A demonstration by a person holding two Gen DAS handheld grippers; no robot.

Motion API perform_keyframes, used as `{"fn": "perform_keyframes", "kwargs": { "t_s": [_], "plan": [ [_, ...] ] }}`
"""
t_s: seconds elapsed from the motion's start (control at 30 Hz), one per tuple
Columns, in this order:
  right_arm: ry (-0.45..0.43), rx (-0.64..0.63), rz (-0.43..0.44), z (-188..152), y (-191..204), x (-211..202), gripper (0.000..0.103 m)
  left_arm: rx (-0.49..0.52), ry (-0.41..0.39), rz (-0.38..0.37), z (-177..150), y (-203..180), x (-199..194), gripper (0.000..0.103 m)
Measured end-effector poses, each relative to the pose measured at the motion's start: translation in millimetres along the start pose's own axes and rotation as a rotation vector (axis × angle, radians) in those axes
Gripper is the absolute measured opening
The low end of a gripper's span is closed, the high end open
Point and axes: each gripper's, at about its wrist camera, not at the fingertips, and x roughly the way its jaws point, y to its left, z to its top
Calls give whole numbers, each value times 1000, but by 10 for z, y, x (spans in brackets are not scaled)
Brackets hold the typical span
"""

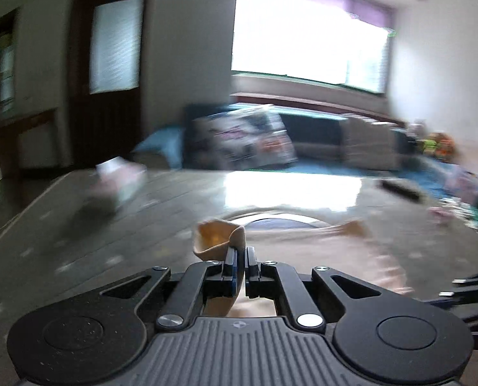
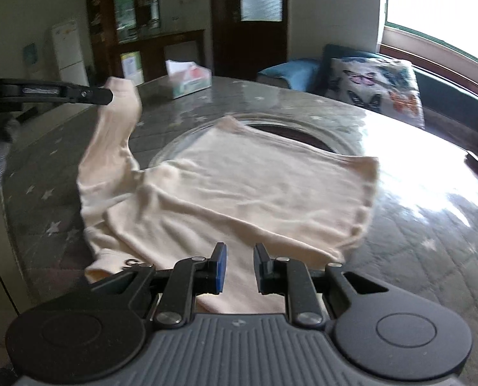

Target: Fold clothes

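Note:
A cream long-sleeved top (image 2: pixel 245 186) lies spread on the round table (image 2: pixel 415 244), its body partly over the glass turntable. My left gripper (image 1: pixel 241 254) is shut on the cuff of the sleeve (image 1: pixel 218 236) and holds it up above the table. In the right wrist view the left gripper (image 2: pixel 105 95) shows at the left with the sleeve (image 2: pixel 113 135) hanging from it down to the top's shoulder. My right gripper (image 2: pixel 239 254) is open and empty, just above the near edge of the top.
A tissue box (image 2: pixel 189 78) stands at the table's far side. A dark flat object (image 1: pixel 399 189) lies at the table's right edge. A sofa with a butterfly cushion (image 2: pixel 377 87) stands beyond, under a bright window. The left wrist view is motion-blurred.

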Motion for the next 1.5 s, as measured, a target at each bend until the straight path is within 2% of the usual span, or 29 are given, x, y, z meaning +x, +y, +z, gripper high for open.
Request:
{"fn": "perform_keyframes", "kwargs": {
  "t_s": [0.13, 0.27, 0.43, 0.53, 0.6, 0.77, 0.87, 0.97, 1.1, 1.13, 1.17, 1.4, 1.5],
  "plan": [
    [-12, 49, -26, -74, -164, -90, 18, 63, -11, -148, 26, -456, 19, 5],
    [-9, 85, -50, -149, -278, -122, 18, 126, 33, -280, -81, -832, 113, 5],
    [-1, 128, -64, -216, -388, -141, 18, 205, 99, -345, -274, -1037, 200, 10],
    [-2, 162, -65, -241, -449, -159, 18, 234, 109, -358, -364, -1053, 182, 19],
    [-1, 184, -58, -247, -479, -169, 18, 231, 103, -333, -392, -956, 167, 32],
    [-2, 205, -18, -242, -467, -177, 18, 196, 112, -202, -444, -513, 183, 37],
    [9, 199, -8, -236, -412, -117, 18, 172, 136, -108, -511, -238, 185, 38],
    [33, 203, -5, -247, -377, -5, 18, 151, 169, -50, -597, -52, 195, 38],
    [53, 184, -13, -247, -323, 96, 16, 144, 206, -20, -701, 36, 256, 38],
    [53, 176, -18, -237, -309, 98, 13, 148, 209, -17, -717, 35, 267, 38],
    [50, 165, -25, -220, -292, 92, 4, 153, 213, -14, -734, 34, 278, 38],
    [-26, 128, -66, -79, -235, -66, 3, 210, 230, 5, -760, -17, 403, 37],
    [-7, 137, -89, -114, -277, 27, 3, 230, 243, 13, -787, -14, 448, 36]
  ]
}}
